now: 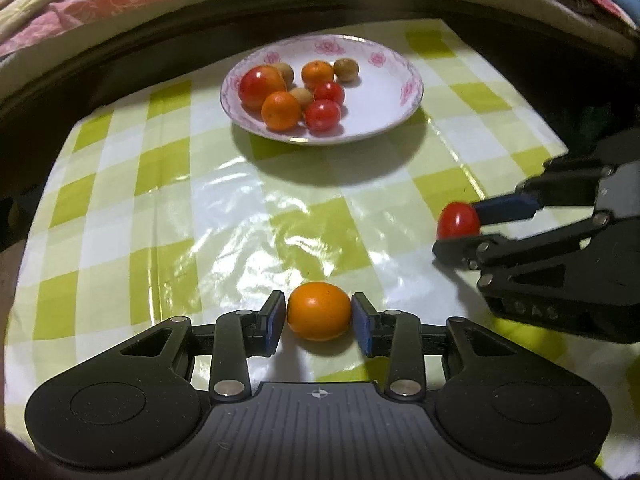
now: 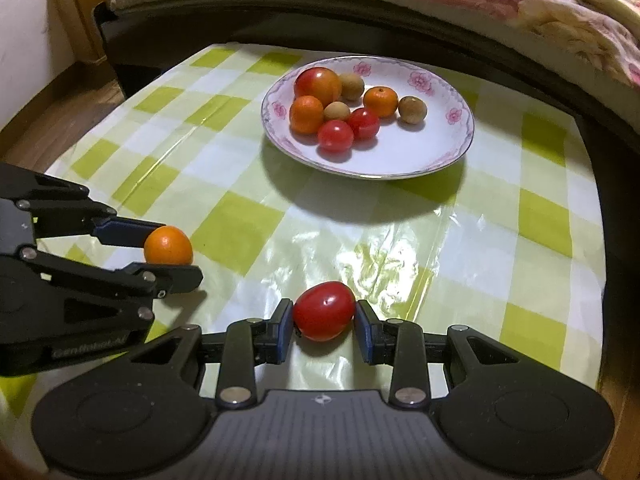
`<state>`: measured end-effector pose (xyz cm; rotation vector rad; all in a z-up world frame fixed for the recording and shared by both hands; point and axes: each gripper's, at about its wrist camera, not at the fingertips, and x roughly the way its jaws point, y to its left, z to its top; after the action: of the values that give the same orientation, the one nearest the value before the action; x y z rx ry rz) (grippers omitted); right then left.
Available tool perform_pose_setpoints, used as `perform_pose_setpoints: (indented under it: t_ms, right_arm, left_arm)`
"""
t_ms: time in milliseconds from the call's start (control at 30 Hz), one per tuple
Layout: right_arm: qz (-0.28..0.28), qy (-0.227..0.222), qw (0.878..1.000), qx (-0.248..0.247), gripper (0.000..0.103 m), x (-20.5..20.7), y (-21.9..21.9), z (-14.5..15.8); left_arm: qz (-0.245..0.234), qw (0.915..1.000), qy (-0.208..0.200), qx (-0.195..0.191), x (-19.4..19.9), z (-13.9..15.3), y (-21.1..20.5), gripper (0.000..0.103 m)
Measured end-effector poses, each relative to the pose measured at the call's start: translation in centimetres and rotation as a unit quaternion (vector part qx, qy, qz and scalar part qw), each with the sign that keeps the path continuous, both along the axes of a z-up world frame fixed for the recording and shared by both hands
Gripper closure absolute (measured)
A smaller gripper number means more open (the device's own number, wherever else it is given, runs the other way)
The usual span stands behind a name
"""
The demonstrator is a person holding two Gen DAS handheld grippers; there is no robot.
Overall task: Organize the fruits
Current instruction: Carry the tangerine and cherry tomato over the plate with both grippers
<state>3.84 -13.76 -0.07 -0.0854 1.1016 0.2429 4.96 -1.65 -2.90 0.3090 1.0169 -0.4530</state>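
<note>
While carrying toward the plate (image 1: 320,136) ahead on the tabletop (image 1: 160,184): left gripper (image 1: 319,316) pinching an orange fruit (image 1: 319,311), long axis crosswise between the pads; right gripper (image 2: 324,316) pinching a red tomato (image 2: 324,311) (tilted slightly). Both held above the checked cloth, near each other. Plate straight ahead, roughly as near to either hand; already holding several fruits, bare space on its right side.
</note>
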Motion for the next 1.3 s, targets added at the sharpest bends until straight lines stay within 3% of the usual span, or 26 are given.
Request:
perform_pose_setpoints:
  t_ms: [100, 367, 433, 600, 667, 767, 833, 1300]
  right_arm:
    - [0.003, -0.004, 1.000, -0.007, 0.067, -0.1, 0.3, -0.1]
    - [-0.001, -0.002, 1.000, -0.001, 0.066, 0.2, 0.0, -0.3]
    - [0.000, 0.000, 1.000, 0.001, 0.065, 0.2, -0.1, -0.3]
    - [-0.006, -0.004, 1.000, 0.003, 0.064, 0.2, -0.2, -0.3]
    - [-0.008, -0.002, 1.000, 0.004, 0.064, 0.3, -0.3, -0.3]
    - [-0.004, -0.004, 1.000, 0.003, 0.064, 0.2, -0.2, -0.4]
    - [-0.004, -0.005, 1.000, 0.002, 0.067, 0.3, -0.2, -0.4]
    - [-0.017, -0.016, 1.000, 0.018, 0.068, 1.3, -0.7, 0.8]
  left_arm:
    - [0.001, 1.0000, 0.001, 0.000, 0.0, -0.3, 0.2, 0.056]
    - [0.004, 1.0000, 0.003, -0.004, 0.0, -0.5, 0.5, 0.040]
    - [0.004, 1.0000, 0.003, -0.005, 0.1, -0.5, 0.4, 0.040]
    - [0.000, 1.0000, -0.005, -0.006, 0.3, -0.5, 0.0, 0.045]
    - [0.001, 1.0000, -0.001, -0.008, 0.5, -0.5, -0.1, 0.055]
    - [0.000, 1.0000, -0.003, -0.009, 0.5, -0.5, -0.2, 0.060]
    - [0.002, 0.9999, -0.002, -0.010, 0.5, -0.5, -0.2, 0.060]
    - [-0.001, 0.9996, -0.011, -0.027, 1.8, 0.7, -0.9, 0.060]
